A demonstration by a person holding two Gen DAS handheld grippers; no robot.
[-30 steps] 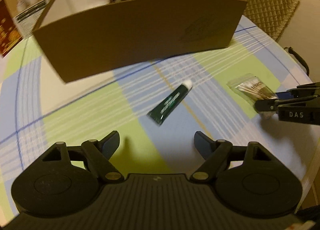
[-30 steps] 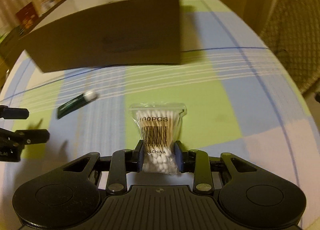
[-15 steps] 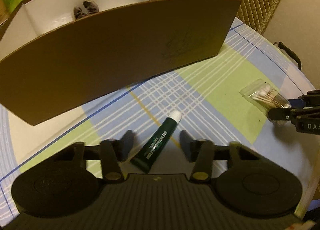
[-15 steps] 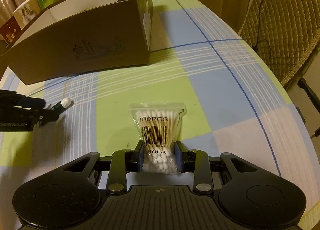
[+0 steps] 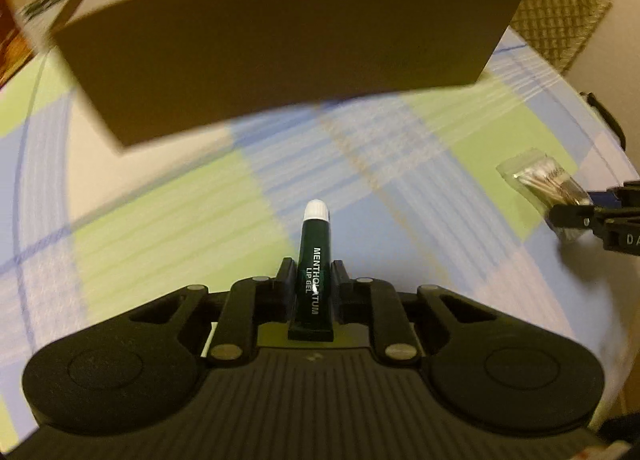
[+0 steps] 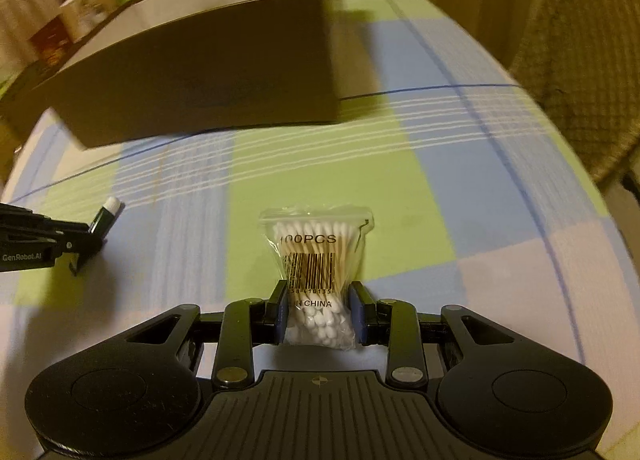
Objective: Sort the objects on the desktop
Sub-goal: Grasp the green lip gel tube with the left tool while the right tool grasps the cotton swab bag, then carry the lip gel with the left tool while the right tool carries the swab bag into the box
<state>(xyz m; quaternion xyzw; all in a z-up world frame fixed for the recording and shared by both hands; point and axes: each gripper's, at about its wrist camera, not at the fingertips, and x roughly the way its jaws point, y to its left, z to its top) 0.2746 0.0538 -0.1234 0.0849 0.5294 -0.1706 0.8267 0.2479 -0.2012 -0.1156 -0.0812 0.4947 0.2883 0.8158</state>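
Both my feeds blur toward the top: the brown box (image 5: 288,47) is smeared, and what sits inside it I can't make out beyond a dark shape at the rim. The cartons behind it are unreadable. In my left feed the right gripper (image 5: 576,215) is cut off by the frame edge.

Both grippers tilt steeply down at the checked cloth (image 6: 460,187).

My left gripper (image 5: 311,276) has its jaws clamped on the lower part of the green tube (image 5: 315,260), white cap pointing forward toward the box; the tube's tail sits back against the gripper body.

My right gripper (image 6: 319,314) pinches the bottom of the swab bag (image 6: 316,260), whose top half sticks out ahead of the fingers over the cloth.
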